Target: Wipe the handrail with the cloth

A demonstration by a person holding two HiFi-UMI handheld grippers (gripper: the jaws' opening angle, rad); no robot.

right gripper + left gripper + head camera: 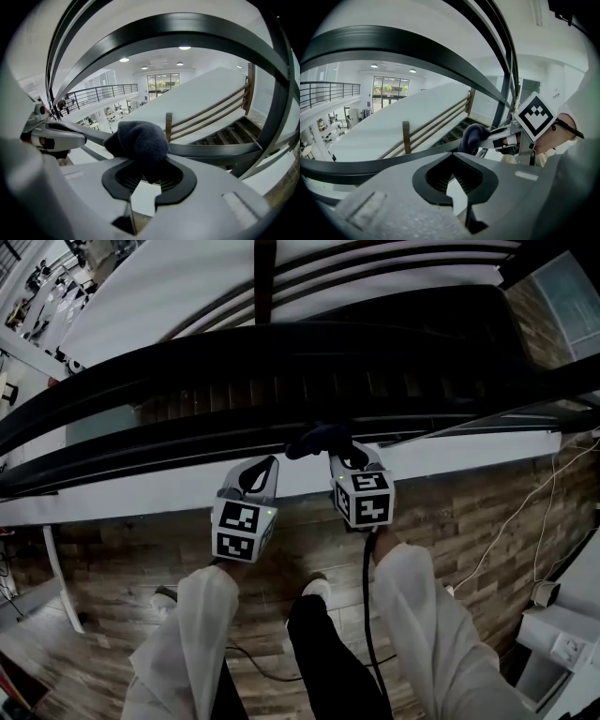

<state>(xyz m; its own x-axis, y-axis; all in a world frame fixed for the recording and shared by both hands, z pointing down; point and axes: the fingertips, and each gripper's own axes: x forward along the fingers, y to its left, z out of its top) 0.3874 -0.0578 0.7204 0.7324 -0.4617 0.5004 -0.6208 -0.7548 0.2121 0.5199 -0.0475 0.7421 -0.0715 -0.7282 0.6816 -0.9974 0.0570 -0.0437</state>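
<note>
Staircase (222,135) drops away beyond & below both grippers, w/ wood-plank floor (469,512) under them on the near side. Dark handrail (215,150) runs crosswise just ahead of both sets of jaws. Upper rails (178,28) arc above it. White ledge (141,498) lies below the gripper tips, parallel to the handrail. White sleeves (187,643) sit behind each gripper. R gripper (146,177): jaws nearly closed, pinching a bunched dark-blue cloth (138,139). The wad sticks out past the tips & sits against the handrail. L gripper (454,177): just beside the R one, on its left, jaws closed tip to tip w/ nothing btwn them. Handrail passes just past its tips; can't tell if they touch. From the L gripper the cloth is ahead & to the right. Thin black cable (365,587) hangs from the R gripper's back end toward the floor.
</note>
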